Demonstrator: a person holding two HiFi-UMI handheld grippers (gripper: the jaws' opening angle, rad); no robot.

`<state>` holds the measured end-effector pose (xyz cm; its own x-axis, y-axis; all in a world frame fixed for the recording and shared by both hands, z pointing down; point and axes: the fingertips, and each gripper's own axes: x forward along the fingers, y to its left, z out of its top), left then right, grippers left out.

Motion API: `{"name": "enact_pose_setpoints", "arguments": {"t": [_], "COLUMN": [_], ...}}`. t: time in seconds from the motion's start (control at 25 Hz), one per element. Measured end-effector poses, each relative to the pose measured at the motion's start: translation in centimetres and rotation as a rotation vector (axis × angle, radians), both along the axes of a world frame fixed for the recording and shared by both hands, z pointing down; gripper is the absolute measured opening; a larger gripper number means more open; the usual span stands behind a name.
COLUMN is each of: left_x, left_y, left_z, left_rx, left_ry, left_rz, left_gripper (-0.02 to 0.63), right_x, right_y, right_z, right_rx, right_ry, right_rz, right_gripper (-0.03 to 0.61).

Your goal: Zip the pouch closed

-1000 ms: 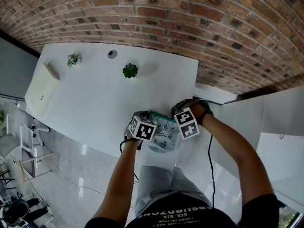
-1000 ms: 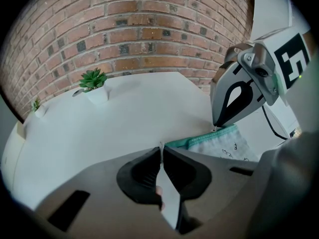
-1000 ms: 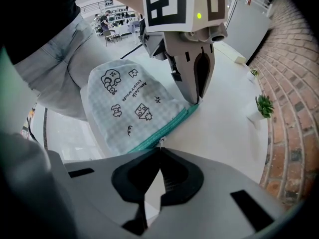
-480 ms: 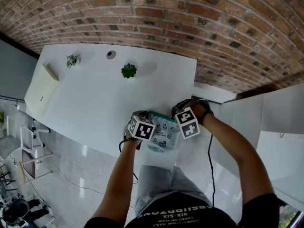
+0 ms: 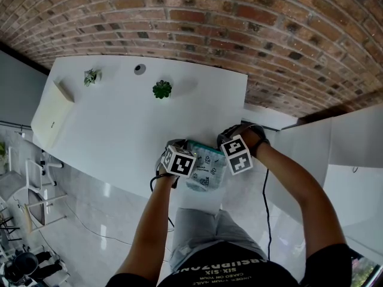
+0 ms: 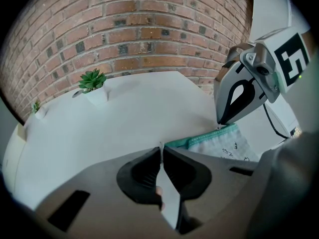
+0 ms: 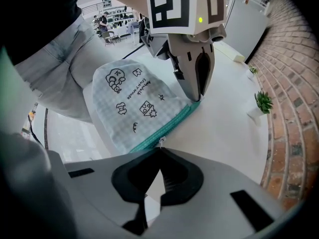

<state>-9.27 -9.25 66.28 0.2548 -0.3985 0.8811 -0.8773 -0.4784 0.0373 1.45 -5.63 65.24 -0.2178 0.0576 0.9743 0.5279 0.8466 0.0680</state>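
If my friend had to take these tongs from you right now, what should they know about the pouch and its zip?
Left tongs: shut on one end of the pale checked fabric pouch with little drawings, at its teal edge.
Right tongs: shut on the small metal zip pull at the other end.
Pouch: lying flat at the near edge of the white table.
Done: the teal zip band between the tongs looks flat and joined, so it seems zipped.
Left: check that the zip is closed right to the end, then let go with both.
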Motion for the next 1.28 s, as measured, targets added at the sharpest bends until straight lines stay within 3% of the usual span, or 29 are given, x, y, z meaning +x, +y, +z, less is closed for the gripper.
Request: {"name": "enact_pose_setpoints", "arguments": {"t": [1.28], "left_x": [-0.1], "left_y": [0.0], "left_z": [0.0], "left_rx": [0.006], "left_ry": [-0.021], "left_rz": [0.003], "left_gripper": [0.025], "right_x": [2.4], "right_y": [0.7], "right_z": [0.0], "right_rx": [0.004], "right_ry": [0.021], "right_rz": [0.052], "right_gripper": [-0.002]}}
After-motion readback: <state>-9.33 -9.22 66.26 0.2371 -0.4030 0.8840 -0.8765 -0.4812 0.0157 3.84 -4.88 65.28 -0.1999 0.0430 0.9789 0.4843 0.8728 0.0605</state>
